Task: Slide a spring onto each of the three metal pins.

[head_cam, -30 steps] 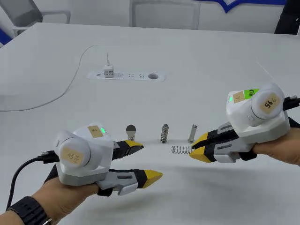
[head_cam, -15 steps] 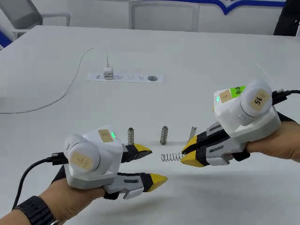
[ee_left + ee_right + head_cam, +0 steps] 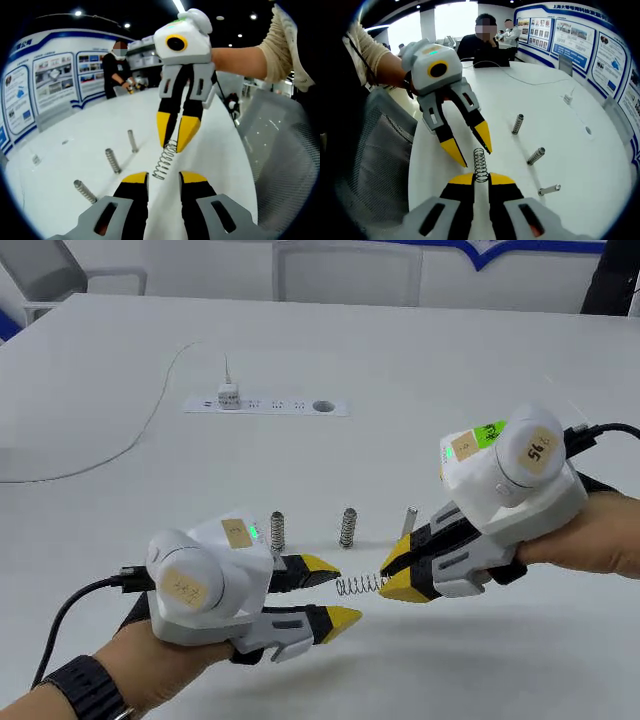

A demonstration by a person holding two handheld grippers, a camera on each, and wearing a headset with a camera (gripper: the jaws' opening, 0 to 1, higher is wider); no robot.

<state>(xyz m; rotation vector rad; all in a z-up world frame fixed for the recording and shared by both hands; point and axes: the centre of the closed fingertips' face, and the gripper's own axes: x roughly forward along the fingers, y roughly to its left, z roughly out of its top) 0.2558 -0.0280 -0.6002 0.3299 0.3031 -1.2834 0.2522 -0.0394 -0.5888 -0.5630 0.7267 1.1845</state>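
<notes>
Over a white workbench [image 3: 480, 360], the right gripper [image 3: 393, 578], a white-bodied tool with black jaws tipped in yellow, pinches one end of a small coiled steel spring [image 3: 360, 585]. The spring is in mid-air between the two tools, clear of the table. In the head view its long axis runs nearly level, from 3 o'clock at the right jaws to 9 o'clock, where its free end reaches into the gap of the matching left gripper [image 3: 335, 592].

The left jaws stand spread on either side of that free end. In the left gripper view the coil [image 3: 164, 160] ends just between them and appears to touch neither. The right gripper view shows its own yellow tips pressed onto the near end of the spring [image 3: 480, 162], with the other tool's open jaws beyond.

Behind the spring, at about 12 o'clock, three upright metal pins stand in a row. The left pin [image 3: 278, 530] and the middle pin [image 3: 348, 526] each carry a coil already. The bare third pin [image 3: 408, 523], a plain silver rod, stands just beside the right gripper at 12 o'clock from its tips and is well apart from the left gripper.

Two pins look finished and one remains. The spring lies crosswise to the bare pin's upright axis, so it would probably have to be swung on end, open coil downward, before it could drop over the pin. The right gripper is the nearer tool for that.
</notes>
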